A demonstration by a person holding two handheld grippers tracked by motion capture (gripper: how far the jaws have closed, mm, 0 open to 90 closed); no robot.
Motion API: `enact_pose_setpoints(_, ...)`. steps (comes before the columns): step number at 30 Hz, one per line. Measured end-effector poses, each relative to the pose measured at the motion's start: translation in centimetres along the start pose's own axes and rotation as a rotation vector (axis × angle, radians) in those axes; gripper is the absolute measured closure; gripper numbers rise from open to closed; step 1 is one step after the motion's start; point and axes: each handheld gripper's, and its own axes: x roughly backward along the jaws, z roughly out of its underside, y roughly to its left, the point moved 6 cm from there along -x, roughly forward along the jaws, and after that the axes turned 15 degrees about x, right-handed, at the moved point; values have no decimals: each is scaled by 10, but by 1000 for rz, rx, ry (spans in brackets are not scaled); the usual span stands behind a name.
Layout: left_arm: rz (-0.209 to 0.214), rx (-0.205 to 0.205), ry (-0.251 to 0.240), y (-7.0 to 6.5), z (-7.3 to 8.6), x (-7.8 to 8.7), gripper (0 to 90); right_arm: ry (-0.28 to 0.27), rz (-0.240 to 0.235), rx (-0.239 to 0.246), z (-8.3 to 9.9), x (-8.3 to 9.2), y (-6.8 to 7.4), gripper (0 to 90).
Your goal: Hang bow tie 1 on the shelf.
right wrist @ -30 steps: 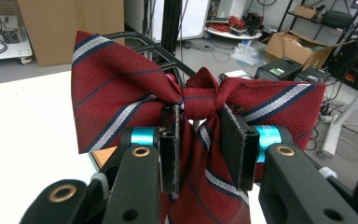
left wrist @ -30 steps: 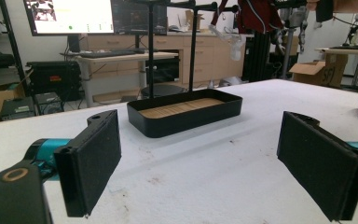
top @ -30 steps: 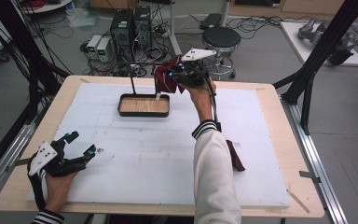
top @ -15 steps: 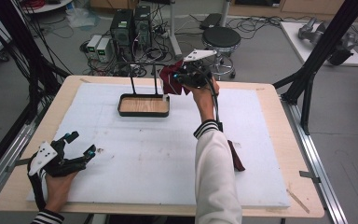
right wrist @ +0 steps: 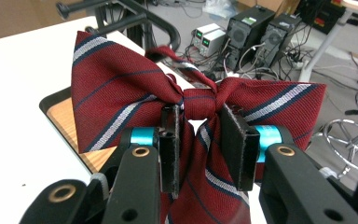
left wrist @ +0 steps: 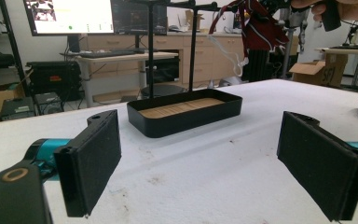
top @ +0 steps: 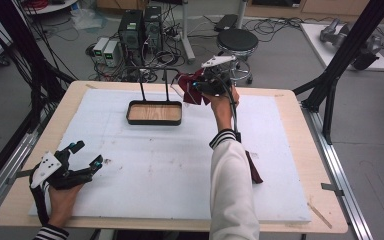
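My right gripper (right wrist: 199, 149) is clamped on the red striped bow tie (right wrist: 121, 100), pads pressed either side of the cloth just below the centre knot. The bow is lifted off the table, at the far edge beside the top of the black stand (top: 155, 80).

Key relation: the stand's crossbar (right wrist: 102, 5) lies beyond and slightly left of the bow in the right gripper view, near but apart from it. The tray (top: 154, 113) at the stand's base sits below and to the left of my gripper (top: 205, 86) in the high view.

Bow's long axis runs wing to wing, across my jaws, roughly level, left wing a little higher. Its tails hang down between the jaws. I judge the bow faces the stand, so a short carry leftward and forward should bring it to the bar.

Right hand is plainly the nearer one. My left gripper (top: 82, 161) rests on the near left of the table (top: 280, 200), jaws spread wide with nothing between them, well apart from the stand. A second dark red cloth (top: 254, 167) lies by my right sleeve.
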Motion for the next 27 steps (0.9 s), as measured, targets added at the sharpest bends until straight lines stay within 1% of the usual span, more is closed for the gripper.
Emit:
enact_pose_setpoints(5, -1, -1, 2, 0, 0, 0, 139, 27, 4, -11, 9, 0, -2, 698)
enact_pose_setpoints(8, -1, -1, 2, 0, 0, 0, 139, 49, 3, -7, 13, 0, -3, 698)
enact_pose_setpoints(11, -1, -1, 3, 0, 0, 0, 139, 52, 0, -13, 13, -1, -3, 698)
enact_pose_setpoints(16, -1, 0, -1, 0, 0, 0, 139, 96, 1, -5, 18, -1, -2, 697)
enact_pose_setpoints(17, 0, -1, -1, 0, 0, 0, 139, 103, -3, -9, 19, -1, -2, 697)
enact_pose_setpoints(19, 1, -1, 0, -1, 0, 0, 139, 118, -9, 3, 21, -2, -1, 696)
enact_pose_setpoints(20, 1, -1, -1, -1, 0, 0, 139, 131, -16, 5, 22, -2, 0, 695)
enact_pose_setpoints(23, 1, -1, 1, -1, 0, 0, 139, 140, -44, 1, 27, -2, 3, 692)
enact_pose_setpoints(27, 0, -2, -2, -1, 0, 0, 139, 153, -47, 6, 29, 0, 2, 693)
